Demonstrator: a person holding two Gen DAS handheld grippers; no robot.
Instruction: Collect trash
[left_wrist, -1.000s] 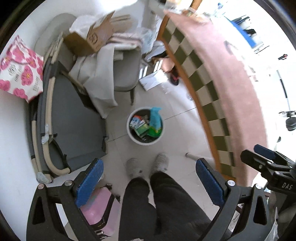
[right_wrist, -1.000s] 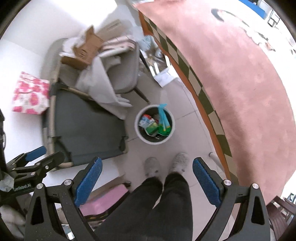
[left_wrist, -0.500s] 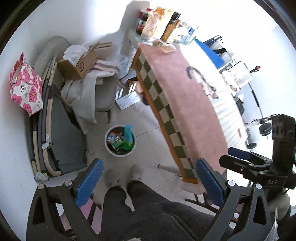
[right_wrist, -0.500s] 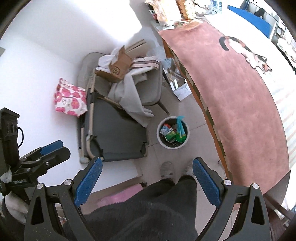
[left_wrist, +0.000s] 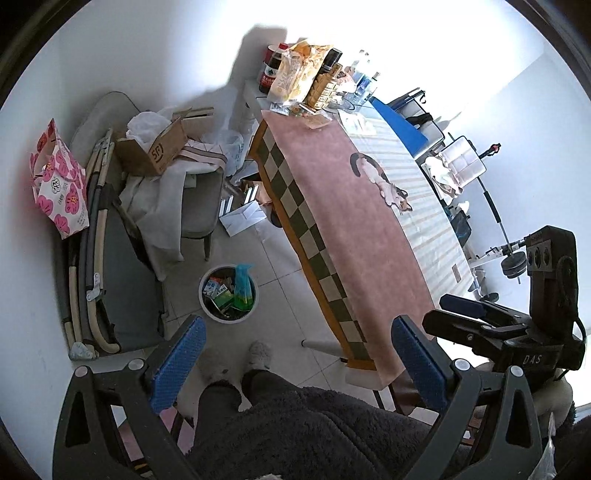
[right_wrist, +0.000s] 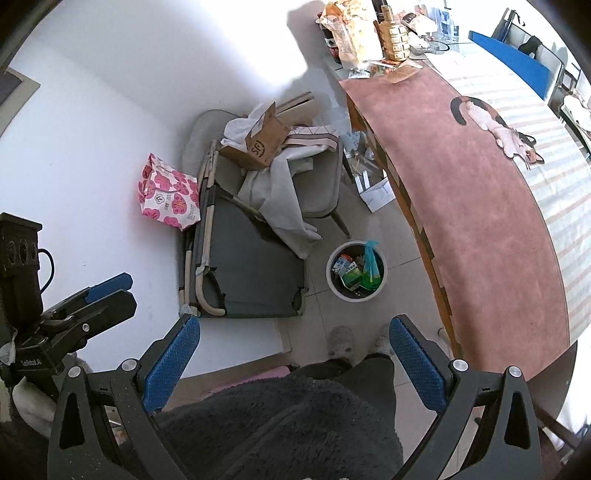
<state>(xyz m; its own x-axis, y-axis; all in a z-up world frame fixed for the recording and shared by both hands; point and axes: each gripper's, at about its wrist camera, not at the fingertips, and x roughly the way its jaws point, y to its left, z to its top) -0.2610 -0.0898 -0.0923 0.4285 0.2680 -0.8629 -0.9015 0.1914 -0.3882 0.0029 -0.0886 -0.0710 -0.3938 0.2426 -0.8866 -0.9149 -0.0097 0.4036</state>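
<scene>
A white round trash bin stands on the tiled floor, holding cartons and a blue-green bag; it also shows in the right wrist view. My left gripper is open and empty, held high above the floor and the person's legs. My right gripper is open and empty, at a similar height. Each gripper shows in the other's view, the right one and the left one. Snack bags and bottles crowd the far end of the table.
A long table with a pink cat-print cloth runs along the right. A grey chair piled with cloth and a cardboard box stands left of the bin, beside a folded cot and a pink flowered bag. Papers lie on the floor.
Both grippers have risen and tilted up, so the bin looks smaller and farther and the table's far end has come into view. Both stay open and empty.
</scene>
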